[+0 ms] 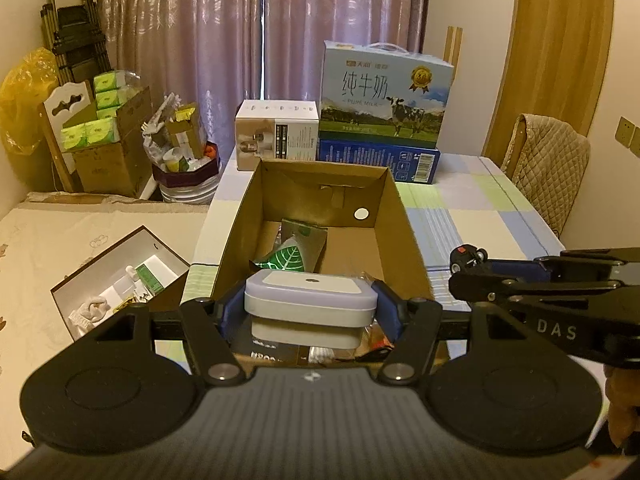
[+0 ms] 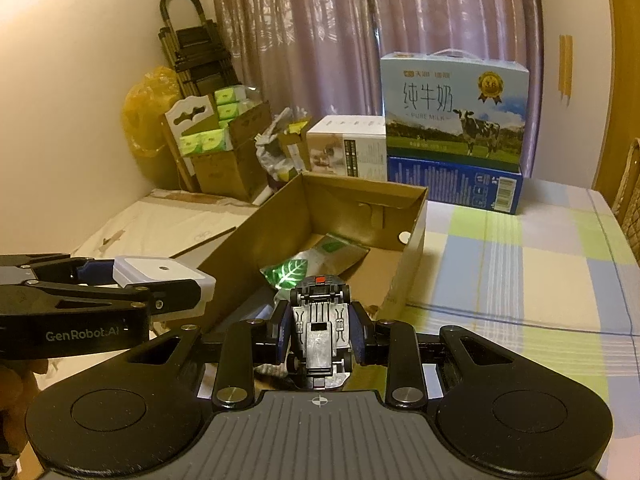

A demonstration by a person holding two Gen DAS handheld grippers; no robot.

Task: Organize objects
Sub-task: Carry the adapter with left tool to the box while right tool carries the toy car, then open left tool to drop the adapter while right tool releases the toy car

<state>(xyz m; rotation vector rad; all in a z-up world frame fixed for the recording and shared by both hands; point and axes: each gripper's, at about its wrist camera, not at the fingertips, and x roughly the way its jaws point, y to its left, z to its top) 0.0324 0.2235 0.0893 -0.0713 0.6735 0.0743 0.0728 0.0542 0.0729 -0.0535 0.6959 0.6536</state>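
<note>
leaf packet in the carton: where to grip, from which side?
Both tongs are full now: left on the white case, right on the toy car. Once free, come from above over the cardboard box walls and probably pinch the leaf packet across its narrow width; it lies flat.

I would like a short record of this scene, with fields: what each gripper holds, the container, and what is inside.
left gripper: shut on white lidded box
right gripper: shut on toy car, underside facing the camera
container: open cardboard box on checked tablecloth
inside: leaf-print packet, brown pouch
behind: milk carton case
</note>
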